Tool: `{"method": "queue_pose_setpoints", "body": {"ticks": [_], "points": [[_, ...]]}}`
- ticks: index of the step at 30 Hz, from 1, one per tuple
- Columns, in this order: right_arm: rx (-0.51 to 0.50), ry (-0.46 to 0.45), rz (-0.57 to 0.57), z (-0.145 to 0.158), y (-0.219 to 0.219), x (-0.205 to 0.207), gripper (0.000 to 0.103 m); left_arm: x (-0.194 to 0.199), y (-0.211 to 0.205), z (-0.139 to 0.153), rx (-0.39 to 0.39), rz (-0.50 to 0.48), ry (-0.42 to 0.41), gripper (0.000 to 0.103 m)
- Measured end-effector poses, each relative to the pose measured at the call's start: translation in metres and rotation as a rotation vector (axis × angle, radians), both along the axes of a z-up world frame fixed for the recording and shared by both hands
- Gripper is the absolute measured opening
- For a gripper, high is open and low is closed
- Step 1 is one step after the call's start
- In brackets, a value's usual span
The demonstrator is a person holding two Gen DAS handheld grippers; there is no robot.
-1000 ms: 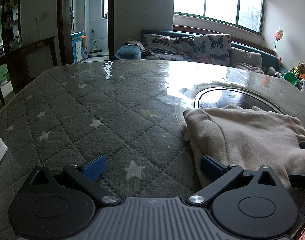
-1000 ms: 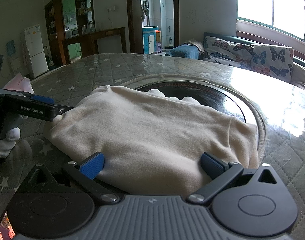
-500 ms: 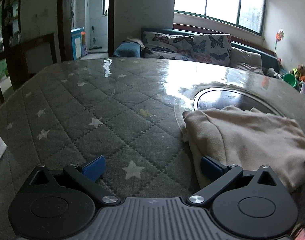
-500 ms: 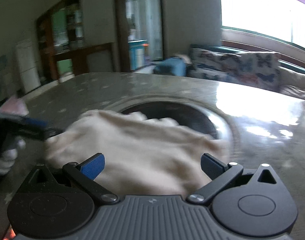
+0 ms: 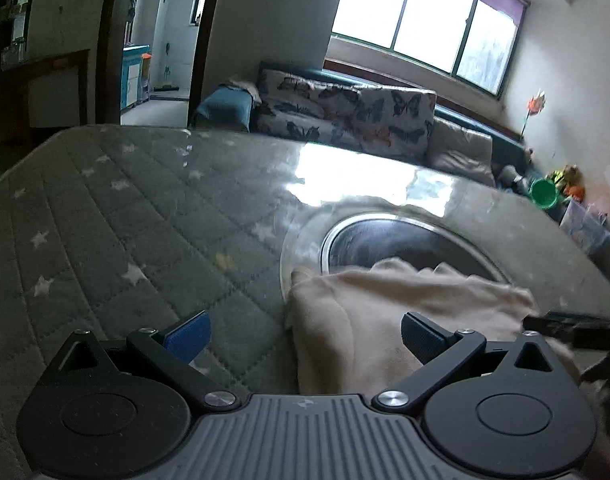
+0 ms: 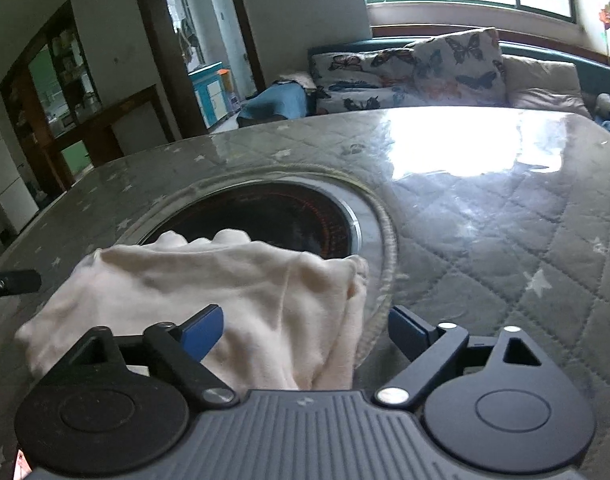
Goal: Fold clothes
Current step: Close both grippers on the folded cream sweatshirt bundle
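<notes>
Both tools are hovering wide open and empty, the right tool (image 6: 303, 330) narrowing over the cream folded fleece garment's (image 6: 209, 280) edge, the left tool (image 5: 303, 334) beside it, on the grey star-quilted counter (image 5: 117, 216).

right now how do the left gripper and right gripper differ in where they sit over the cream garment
The left gripper straddles the cream garment's left edge, its left pad over the bare quilted table cover. The right gripper straddles the garment's right edge, its right pad over bare cover; its jaws have just been closing a little. Both are open, gripping nothing.
</notes>
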State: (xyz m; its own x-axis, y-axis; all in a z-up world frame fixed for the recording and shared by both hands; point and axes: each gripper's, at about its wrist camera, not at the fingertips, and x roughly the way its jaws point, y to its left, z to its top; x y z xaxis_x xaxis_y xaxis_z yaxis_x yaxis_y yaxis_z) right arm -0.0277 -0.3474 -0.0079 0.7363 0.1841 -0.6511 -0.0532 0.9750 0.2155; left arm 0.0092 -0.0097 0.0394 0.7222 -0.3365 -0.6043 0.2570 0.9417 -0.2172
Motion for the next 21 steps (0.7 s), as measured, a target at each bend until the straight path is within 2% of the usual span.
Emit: {"method": "queue_pose_setpoints", "body": {"ticks": [3,4,10,12,16,19,21], "points": [[-0.002,0.002,0.002,-0.001,0.003,0.0,0.087,-0.004,0.001,0.004,-0.002,-0.004,-0.017,0.103],[-0.008,0.003,0.002,-0.001,0.004,0.0,0.083,-0.004,0.001,0.003,-0.004,-0.013,-0.013,0.103],[-0.003,0.017,0.009,0.001,0.008,0.003,0.068,0.01,-0.014,-0.018,0.039,-0.027,0.093,0.102],[0.0,0.019,0.012,0.0,0.008,0.004,0.063,0.012,-0.017,-0.022,0.03,-0.038,0.119,0.098],[0.013,0.029,0.018,-0.001,0.009,0.006,0.057,0.007,-0.028,-0.024,0.087,-0.074,0.093,0.091],[0.013,0.025,0.014,-0.002,0.01,0.007,0.055,0.007,-0.034,-0.023,0.093,-0.101,0.082,0.074],[0.017,0.023,0.008,-0.002,0.01,0.006,0.048,0.01,-0.037,-0.022,0.066,-0.117,0.087,0.049]]}}
